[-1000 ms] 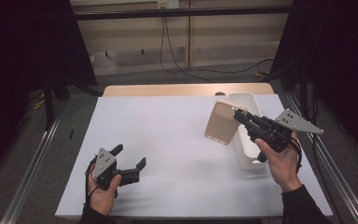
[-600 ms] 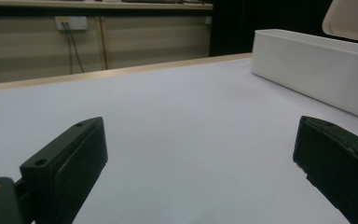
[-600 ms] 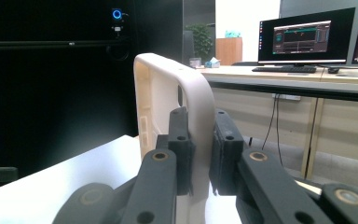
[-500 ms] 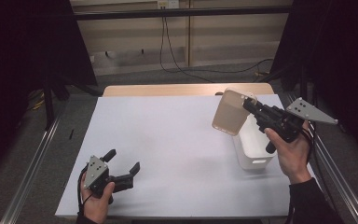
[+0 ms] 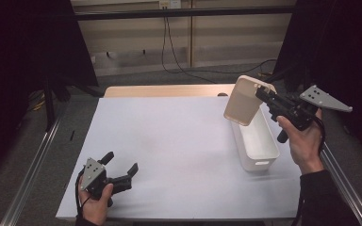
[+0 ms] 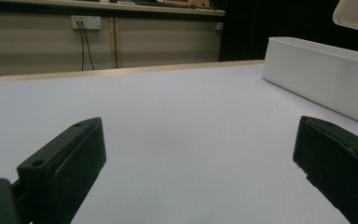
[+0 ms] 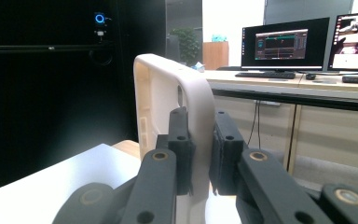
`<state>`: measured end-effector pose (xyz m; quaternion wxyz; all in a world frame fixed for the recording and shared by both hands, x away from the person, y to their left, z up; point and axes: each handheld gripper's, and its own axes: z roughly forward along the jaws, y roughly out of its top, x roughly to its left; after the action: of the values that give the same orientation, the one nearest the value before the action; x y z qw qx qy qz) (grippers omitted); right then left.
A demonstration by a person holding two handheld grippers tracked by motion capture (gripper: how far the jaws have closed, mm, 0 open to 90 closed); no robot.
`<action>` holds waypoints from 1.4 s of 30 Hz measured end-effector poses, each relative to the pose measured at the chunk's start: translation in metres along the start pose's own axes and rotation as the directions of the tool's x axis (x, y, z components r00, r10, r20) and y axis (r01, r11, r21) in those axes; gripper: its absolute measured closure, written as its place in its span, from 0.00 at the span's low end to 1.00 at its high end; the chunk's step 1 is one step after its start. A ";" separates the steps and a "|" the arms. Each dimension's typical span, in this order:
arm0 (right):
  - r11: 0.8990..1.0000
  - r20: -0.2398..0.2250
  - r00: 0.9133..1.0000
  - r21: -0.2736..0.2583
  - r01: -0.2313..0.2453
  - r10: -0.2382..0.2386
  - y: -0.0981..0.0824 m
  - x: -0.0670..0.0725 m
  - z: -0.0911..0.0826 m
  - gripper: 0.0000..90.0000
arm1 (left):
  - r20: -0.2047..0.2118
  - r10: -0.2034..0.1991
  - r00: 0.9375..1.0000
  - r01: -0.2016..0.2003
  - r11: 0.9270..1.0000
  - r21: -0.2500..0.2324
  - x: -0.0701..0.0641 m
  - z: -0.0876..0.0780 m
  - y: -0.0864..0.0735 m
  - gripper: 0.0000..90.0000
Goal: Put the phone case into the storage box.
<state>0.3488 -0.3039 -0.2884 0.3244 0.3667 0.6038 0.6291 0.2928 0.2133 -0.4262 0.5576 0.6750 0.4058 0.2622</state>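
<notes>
The lid is a plain pale beige, and the bin is plain white, on a white table sheet edged at the far side by light wood. Both grippers, the left gripper and the right gripper, are black, each with a grey plate on top.

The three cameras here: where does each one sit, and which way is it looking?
High view: above the person's side, looking forward and down on the table; both hands, the left tool and the right tool show.
Left gripper view: rides low on the left tool, facing across the table toward the white bin; its two jaws stand wide apart.
Right gripper view: rides on the right tool, facing the desks and monitors; its jaws clamp the beige lid.
Shared: high and left gripper views both show the white bin.
</notes>
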 end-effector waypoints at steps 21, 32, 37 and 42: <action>0.998 -0.003 0.999 0.027 0.048 -0.048 0.001 -0.046 0.021 0.90 | -0.012 0.020 1.000 -0.020 1.000 -0.008 0.000 0.000 -0.001 0.03; 0.998 0.062 0.997 0.039 0.041 -0.044 -0.012 -0.064 0.035 0.90 | -0.012 0.017 1.000 -0.017 1.000 -0.008 0.001 0.000 0.000 0.03; 0.999 0.084 0.996 0.036 0.038 -0.041 -0.017 -0.071 0.040 0.90 | -0.017 0.013 1.000 -0.013 1.000 0.001 0.003 0.000 -0.001 0.03; 0.999 0.108 0.993 0.036 0.038 -0.042 -0.020 -0.076 0.044 0.90 | -0.021 0.014 1.000 -0.014 1.000 -0.002 0.004 0.000 -0.001 0.03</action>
<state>0.4253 -0.3443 -0.3136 0.3632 0.3936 0.6030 0.5912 0.2949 0.2171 -0.4279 0.5522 0.6743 0.4068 0.2737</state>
